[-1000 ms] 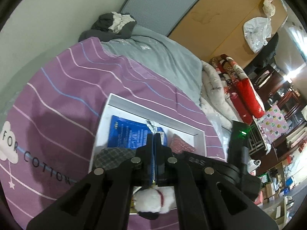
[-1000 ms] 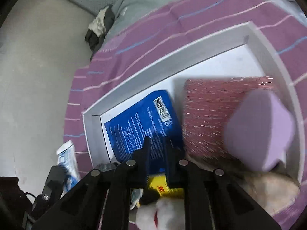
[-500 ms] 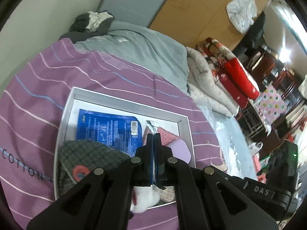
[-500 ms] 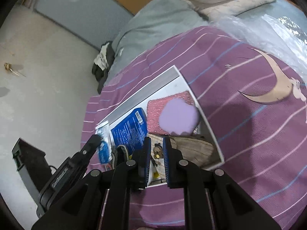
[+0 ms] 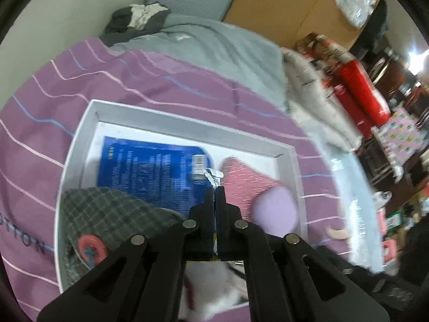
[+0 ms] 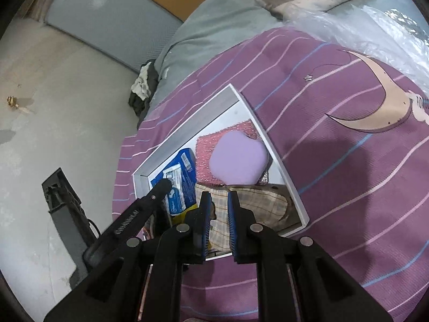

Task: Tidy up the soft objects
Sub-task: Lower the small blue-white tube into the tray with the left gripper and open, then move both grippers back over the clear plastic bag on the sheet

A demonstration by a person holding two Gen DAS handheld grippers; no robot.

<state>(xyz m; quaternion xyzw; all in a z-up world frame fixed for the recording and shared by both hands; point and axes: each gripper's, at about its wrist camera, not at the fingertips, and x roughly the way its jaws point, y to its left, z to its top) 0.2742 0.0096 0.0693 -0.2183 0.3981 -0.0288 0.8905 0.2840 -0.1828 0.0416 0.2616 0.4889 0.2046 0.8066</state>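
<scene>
A white tray (image 5: 187,119) lies on the purple striped bedspread and also shows in the right wrist view (image 6: 278,166). In it lie a blue flat pack (image 5: 150,169), a pink glittery cloth (image 5: 241,179), a lilac soft pad (image 6: 238,158), a grey checked cap (image 5: 107,214), a beige checked cloth (image 6: 254,206) and a white plush toy (image 5: 214,281). My left gripper (image 5: 215,193) is shut on a small blue-and-white packet (image 6: 178,187) and holds it over the tray's middle. My right gripper (image 6: 217,201) is slightly open and empty above the tray's near edge.
The purple bedspread (image 6: 348,134) covers the bed. A grey blanket (image 5: 214,51) and dark clothes (image 5: 134,21) lie at the far end. Clear plastic (image 6: 375,21) lies at the right. A black device (image 6: 64,214) stands on the floor at the left.
My left gripper has moved lower and closer over the tray with the packet. My right gripper has stayed back above the tray's near edge.
</scene>
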